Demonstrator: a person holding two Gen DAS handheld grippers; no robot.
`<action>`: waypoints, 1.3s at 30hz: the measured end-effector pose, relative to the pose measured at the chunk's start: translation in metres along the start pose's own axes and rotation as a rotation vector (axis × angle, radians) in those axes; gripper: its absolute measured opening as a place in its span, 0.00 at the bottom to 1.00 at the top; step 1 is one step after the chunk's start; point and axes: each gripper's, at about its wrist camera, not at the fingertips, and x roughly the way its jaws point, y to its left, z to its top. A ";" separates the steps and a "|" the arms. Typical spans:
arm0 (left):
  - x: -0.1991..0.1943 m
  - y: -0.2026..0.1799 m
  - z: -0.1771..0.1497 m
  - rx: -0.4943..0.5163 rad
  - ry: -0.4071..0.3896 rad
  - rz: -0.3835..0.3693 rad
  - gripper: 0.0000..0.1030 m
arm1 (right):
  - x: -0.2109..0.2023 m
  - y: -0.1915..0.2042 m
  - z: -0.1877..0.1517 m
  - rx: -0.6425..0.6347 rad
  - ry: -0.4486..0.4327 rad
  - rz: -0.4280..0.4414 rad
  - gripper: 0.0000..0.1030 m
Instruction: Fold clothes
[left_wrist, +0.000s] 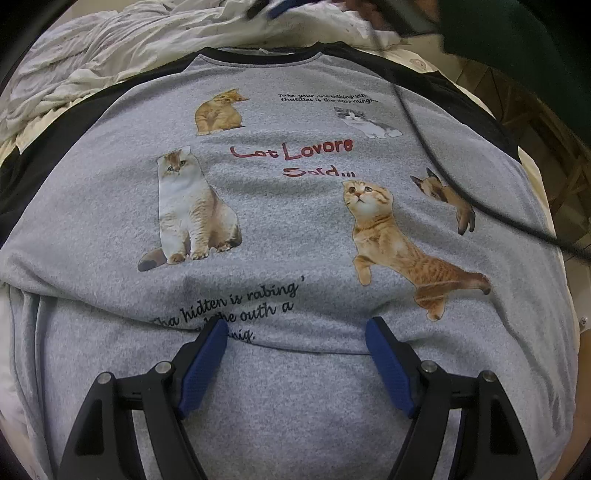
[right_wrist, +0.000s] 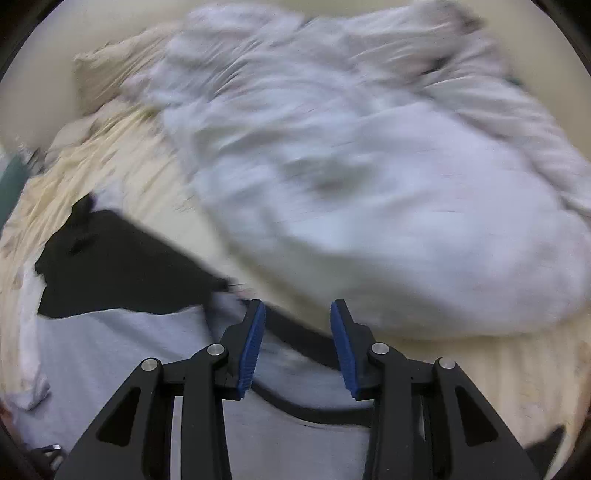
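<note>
Left wrist view, shirt: a grey shirt with black sleeves and a black collar lies spread front-up across the middle of the frame, printed with cats and lettering; its lower hem is folded up, forming a doubled band across the bottom.
Left wrist view, left gripper: at the bottom centre, blue pads set wide apart above the folded band, nothing between them.
Left wrist view, cable: a black cable runs from the top centre down over the right side of the shirt to the right edge.
Left wrist view, bedding: a crumpled white quilt fills the upper left, beyond the collar.
Right wrist view, right gripper: at the bottom centre, pads apart with a clear gap, holding nothing; the black collar shows in the gap.
Right wrist view, shirt: grey cloth at the lower left, with a black sleeve spread at the left.
Right wrist view, bed: the blurred quilt covers the upper right; a cream sheet shows at the left.
</note>
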 end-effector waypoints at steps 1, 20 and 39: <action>0.000 0.000 0.000 0.000 -0.001 0.000 0.76 | 0.012 0.006 0.004 -0.016 0.020 -0.009 0.39; -0.005 -0.004 -0.009 -0.006 0.005 -0.012 0.76 | 0.072 0.043 -0.007 -0.240 0.123 -0.004 0.04; -0.004 -0.007 -0.013 0.001 -0.002 -0.017 0.77 | 0.063 -0.008 0.036 -0.019 0.000 0.027 0.18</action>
